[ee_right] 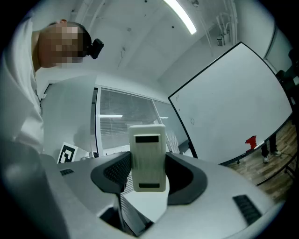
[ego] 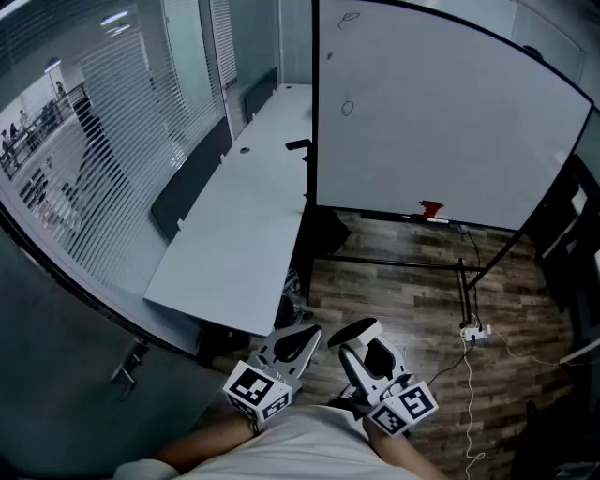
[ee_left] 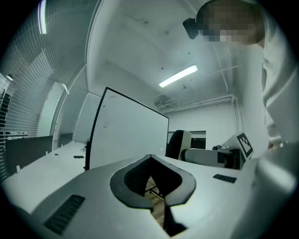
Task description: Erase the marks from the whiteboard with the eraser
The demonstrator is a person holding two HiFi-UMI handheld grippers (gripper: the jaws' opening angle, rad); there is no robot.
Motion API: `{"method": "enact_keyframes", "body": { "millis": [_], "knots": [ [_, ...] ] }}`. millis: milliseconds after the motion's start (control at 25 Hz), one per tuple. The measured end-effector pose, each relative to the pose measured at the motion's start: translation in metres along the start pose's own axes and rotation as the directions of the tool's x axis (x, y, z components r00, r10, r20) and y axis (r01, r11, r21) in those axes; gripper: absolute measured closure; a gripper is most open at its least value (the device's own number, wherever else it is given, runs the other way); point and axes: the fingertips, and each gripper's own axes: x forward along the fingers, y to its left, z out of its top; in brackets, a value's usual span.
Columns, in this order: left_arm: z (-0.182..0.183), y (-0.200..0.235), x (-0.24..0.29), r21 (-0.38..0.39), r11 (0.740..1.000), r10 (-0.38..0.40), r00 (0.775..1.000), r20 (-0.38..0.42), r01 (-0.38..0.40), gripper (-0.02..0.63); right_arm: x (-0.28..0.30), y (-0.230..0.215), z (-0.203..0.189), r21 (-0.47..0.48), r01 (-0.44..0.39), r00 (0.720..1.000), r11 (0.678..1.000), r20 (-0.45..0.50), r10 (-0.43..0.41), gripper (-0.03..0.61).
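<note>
The whiteboard (ego: 441, 112) stands on a black frame ahead of me, with small pen marks (ego: 347, 108) near its left side and one more mark (ego: 349, 18) at its top. It also shows in the left gripper view as the whiteboard (ee_left: 131, 133) and in the right gripper view as the whiteboard (ee_right: 229, 102). My right gripper (ee_right: 148, 173) is shut on a pale rectangular eraser (ee_right: 148, 158), held upright between its pads. My left gripper (ee_left: 152, 176) is shut with nothing in it. Both are low, close to my body, far from the board: left gripper (ego: 302, 334), right gripper (ego: 362, 334).
A red object (ego: 430, 208) sits on the board's bottom ledge. A long white table (ego: 244, 225) runs along the left, with a small black item (ego: 298, 144) on it. Cables and a power strip (ego: 475, 331) lie on the wooden floor. Glass walls with blinds stand at the left.
</note>
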Motion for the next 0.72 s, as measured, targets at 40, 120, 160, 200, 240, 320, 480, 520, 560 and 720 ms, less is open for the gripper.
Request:
{"method": "enact_keyframes", "body": {
  "millis": [40,120,160,200,240,320,480,520,560,720],
  "knots": [
    [-0.003,0.001,0.006,0.002,1.000,-0.005,1.000,-0.001,0.005,0.606,0.002,-0.005,0.001,0.001,-0.001,1.000,1.000,-0.001,0.001,0.345],
    [-0.006,0.004,0.017,0.004,1.000,-0.012,1.000,-0.003,0.012,0.606,0.006,-0.014,0.002,0.004,-0.002,1.000,1.000,-0.003,0.002,0.345],
    [-0.007,0.006,0.023,0.003,1.000,-0.011,1.000,-0.004,0.011,0.606,0.008,-0.019,0.003,0.006,-0.004,1.000,1.000,-0.005,0.004,0.345],
    [-0.006,0.008,0.029,0.002,1.000,-0.007,1.000,-0.005,0.007,0.606,0.010,-0.025,0.004,0.006,-0.005,1.000,1.000,-0.006,0.005,0.345],
    [-0.005,0.010,0.035,0.002,1.000,-0.003,1.000,-0.005,0.003,0.606,0.012,-0.030,0.006,0.006,-0.008,1.000,1.000,-0.008,0.008,0.345],
    [-0.005,0.013,0.049,0.005,1.000,0.003,1.000,-0.005,-0.003,0.606,0.016,-0.042,0.010,0.005,-0.013,1.000,1.000,-0.012,0.013,0.345],
    [-0.004,0.015,0.080,-0.004,1.000,0.020,1.000,-0.001,-0.020,0.606,0.020,-0.070,0.019,0.005,-0.033,0.999,0.999,-0.022,0.034,0.345],
    [-0.006,0.017,0.088,-0.003,1.000,0.027,1.000,0.000,-0.027,0.606,0.021,-0.079,0.022,0.005,-0.040,0.999,0.999,-0.025,0.040,0.345],
    [-0.007,0.019,0.097,-0.001,0.999,0.034,0.999,0.001,-0.034,0.606,0.024,-0.088,0.025,0.003,-0.045,0.999,0.999,-0.028,0.046,0.345],
    [-0.003,0.024,0.135,0.002,0.998,0.058,0.998,0.008,-0.058,0.606,0.034,-0.125,0.042,-0.011,-0.068,0.997,0.998,-0.031,0.068,0.345]
  ]
}}
